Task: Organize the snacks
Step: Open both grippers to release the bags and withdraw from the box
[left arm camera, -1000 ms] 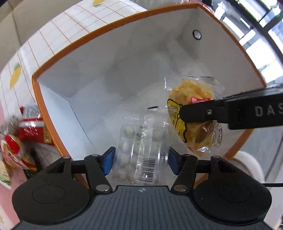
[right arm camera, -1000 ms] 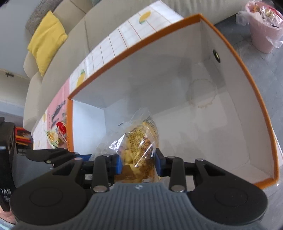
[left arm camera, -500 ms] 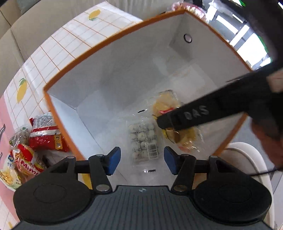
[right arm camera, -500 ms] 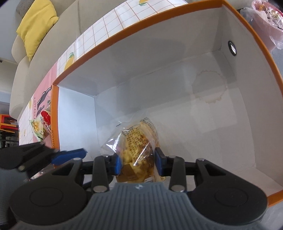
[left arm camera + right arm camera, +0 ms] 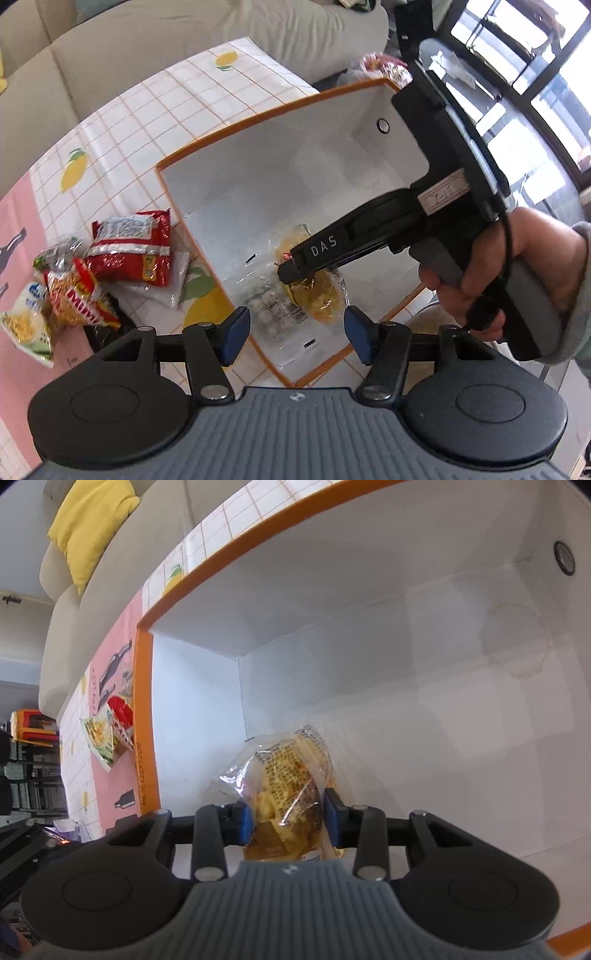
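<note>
A white box with an orange rim (image 5: 258,117) stands on the tablecloth. Inside it lie a clear pack of white balls (image 5: 266,312) and a yellow snack bag (image 5: 317,299). My right gripper (image 5: 288,818) is deep inside the box (image 5: 236,554), shut on the yellow snack bag (image 5: 291,775) low near the floor. In the left wrist view the right gripper (image 5: 291,271) reaches in from the right. My left gripper (image 5: 295,336) is open and empty, raised above the box's near corner.
Several loose snack packs lie left of the box: a red bag (image 5: 133,251), a red and yellow bag (image 5: 79,299), a green and white bag (image 5: 22,321). A beige sofa (image 5: 110,48) with a yellow cushion (image 5: 92,524) is behind.
My left gripper has let the clear pack lie in the box and pulled up and back out. My right gripper has pushed the yellow bag lower into the box.
</note>
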The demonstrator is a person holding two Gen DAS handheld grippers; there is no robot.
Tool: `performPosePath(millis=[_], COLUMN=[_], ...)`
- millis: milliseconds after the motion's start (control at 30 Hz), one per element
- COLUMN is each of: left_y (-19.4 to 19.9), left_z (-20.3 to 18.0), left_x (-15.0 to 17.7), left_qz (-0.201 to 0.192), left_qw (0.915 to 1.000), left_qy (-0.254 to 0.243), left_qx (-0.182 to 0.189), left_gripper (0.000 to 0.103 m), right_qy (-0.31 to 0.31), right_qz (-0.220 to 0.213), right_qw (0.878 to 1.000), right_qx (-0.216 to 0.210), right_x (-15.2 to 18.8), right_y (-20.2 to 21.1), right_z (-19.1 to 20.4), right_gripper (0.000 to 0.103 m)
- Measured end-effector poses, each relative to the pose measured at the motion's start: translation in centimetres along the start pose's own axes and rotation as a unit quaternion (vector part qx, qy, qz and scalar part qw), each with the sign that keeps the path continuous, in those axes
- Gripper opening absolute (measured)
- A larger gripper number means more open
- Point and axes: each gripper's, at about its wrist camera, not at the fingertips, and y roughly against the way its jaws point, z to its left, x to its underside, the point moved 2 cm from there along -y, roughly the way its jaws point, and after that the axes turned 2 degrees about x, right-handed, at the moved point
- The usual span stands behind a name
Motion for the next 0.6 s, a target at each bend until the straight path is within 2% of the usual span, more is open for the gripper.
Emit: performPosePath(millis=[167, 233, 300, 367, 600], left_y=[1.7, 2.2, 2.3, 2.6, 3.9], left_z=[0.8, 1.2, 1.9, 2.4, 3.7], left_x=[1.0, 1.5, 1.9, 2.6, 4.6], left_qz=[-0.022, -0.028, -0.034, -0.038, -0.052], left_qw=[0.9994, 0.9988, 0.998, 0.9968, 0.9947], left_qy=[0.028, 0.041, 0.054, 0.07, 0.089], left_qx=[0.001, 0.001, 0.001, 0.004, -0.004], left_gripper=[0.069, 0.069, 0.069, 0.07, 0.07], right_qy=[0.013, 0.02, 0.028, 0.031, 0.033], right_qz=[0.0, -0.003, -0.01, -0.009, -0.007], right_qw=[0.999, 0.998, 0.997, 0.996, 0.994], right_qx=[0.04, 0.061, 0.074, 0.079, 0.1], right_x=[0.4, 0.4, 0.3, 0.4, 1.1], right_y=[0.0, 0.1, 0.1, 0.2, 0.2], right_z=[1.3, 1.8, 2.7, 2.9, 4.0], right_gripper=[0.04, 0.047, 0.059, 0.064, 0.067])
